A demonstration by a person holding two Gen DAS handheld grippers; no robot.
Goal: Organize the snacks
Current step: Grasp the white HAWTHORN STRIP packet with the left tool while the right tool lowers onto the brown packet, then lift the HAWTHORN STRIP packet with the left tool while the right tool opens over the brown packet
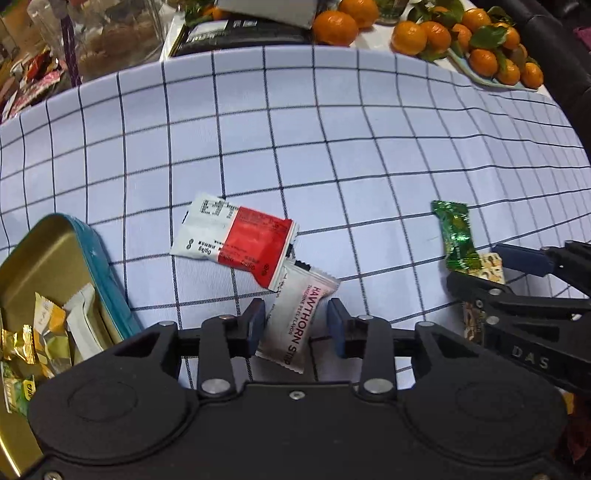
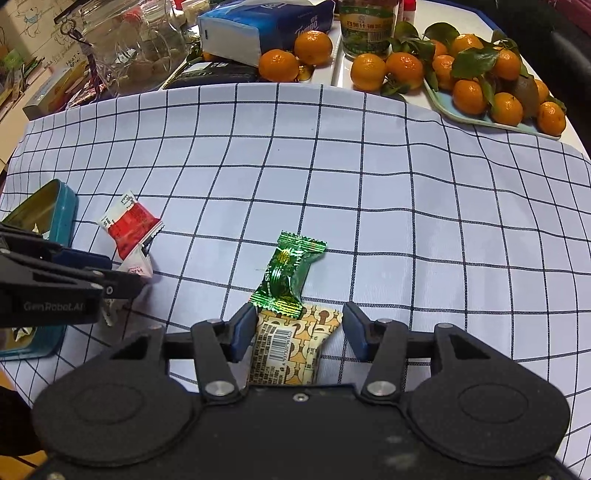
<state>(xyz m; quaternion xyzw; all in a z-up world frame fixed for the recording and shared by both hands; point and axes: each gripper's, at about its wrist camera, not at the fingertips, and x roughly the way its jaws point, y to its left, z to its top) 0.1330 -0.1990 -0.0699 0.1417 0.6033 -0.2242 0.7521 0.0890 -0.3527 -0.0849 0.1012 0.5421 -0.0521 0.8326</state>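
Your left gripper [image 1: 297, 323] points steeply down at the checked tablecloth [image 1: 332, 147], jaws spread on either side of the white hawthorn strip packet [image 1: 295, 325]; its left pad sits just at the packet's edge, while the right pad stands clear of it, so nothing is pinched. The packet lies flat on the cloth near its near edge, its top end tucked under the corner of the red and white sachet [image 1: 236, 240]. The teal tin [image 1: 110, 280] sits at the cloth's near left corner, its gold interior already holding several wrapped snacks [image 1: 48, 332]. Your right gripper [image 2: 299, 330] also points steeply down, jaws spread around the beige patterned bar [image 2: 288, 350], with the left pad against its edge and a clear gap at the right pad; no grip is made. The green foil candy [image 2: 288, 273] lies with its lower end overlapping the bar's top end, toward the middle of the cloth's near edge. Beyond the cloth's far edge sit mandarins [image 2: 476, 74] on a pale blue tray [image 2: 480, 122], a tissue pack [image 2: 258, 26] and a glass jar [image 2: 136, 48].
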